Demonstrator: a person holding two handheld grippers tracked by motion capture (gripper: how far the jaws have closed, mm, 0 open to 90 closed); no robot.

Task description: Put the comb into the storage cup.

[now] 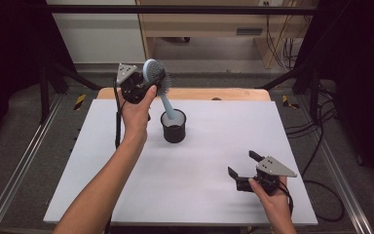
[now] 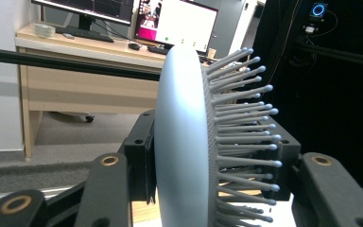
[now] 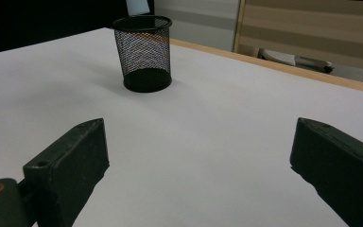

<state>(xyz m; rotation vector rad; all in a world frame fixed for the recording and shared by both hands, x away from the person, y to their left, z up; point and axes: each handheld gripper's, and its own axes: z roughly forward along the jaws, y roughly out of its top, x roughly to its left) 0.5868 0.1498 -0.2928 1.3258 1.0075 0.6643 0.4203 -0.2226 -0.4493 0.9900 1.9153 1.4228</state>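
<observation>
Left gripper (image 1: 148, 84): your jaws are clamped on the head of the hairbrush (image 1: 157, 78), above the table's far edge, left of centre.
Hairbrush: tilted, its blue handle running down into the mesh cup (image 1: 174, 127), bristles (image 2: 246, 137) facing one jaw.
Mesh cup: upright on the table (image 1: 199, 161), near the far edge.
Right gripper (image 1: 243, 165): your jaws stand wide apart with nothing between them, low by the near right corner.

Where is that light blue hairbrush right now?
In the high view the hairbrush is at the table's far left, its head clamped in the left gripper and its handle pointing down into the black mesh cup.
</observation>
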